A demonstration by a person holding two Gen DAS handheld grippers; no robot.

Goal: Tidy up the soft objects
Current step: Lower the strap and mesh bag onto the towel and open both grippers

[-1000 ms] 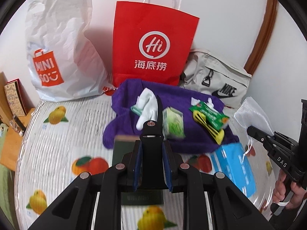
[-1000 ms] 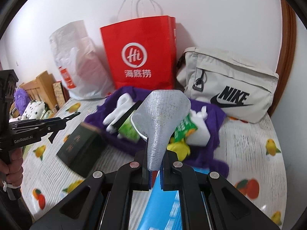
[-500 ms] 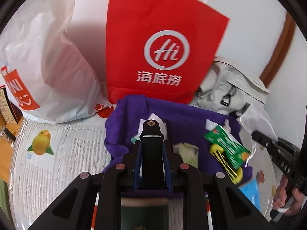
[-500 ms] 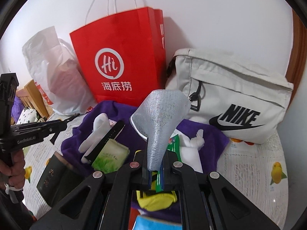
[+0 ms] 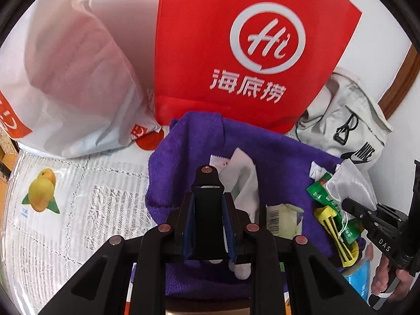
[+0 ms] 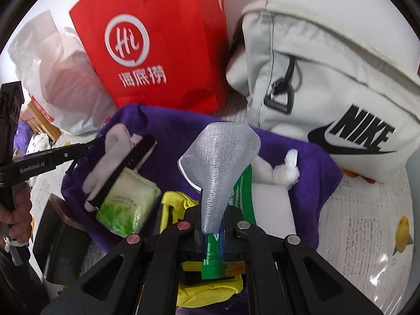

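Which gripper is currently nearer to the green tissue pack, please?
Left. The left gripper hangs just beside the green tissue pack; the right gripper sits farther right, past it.

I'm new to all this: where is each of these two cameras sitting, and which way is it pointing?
Left wrist view: rides the left hand-held gripper, looking forward over a purple towel at a red paper bag; its fingers grip a black strap, and the person's right hand shows at the edge.
Right wrist view: rides the right hand-held gripper, which pinches a silvery mesh pouch, facing a white Nike bag; the left hand shows.
Shared: towel, red bag, Nike bag, pouch and a green tissue pack.
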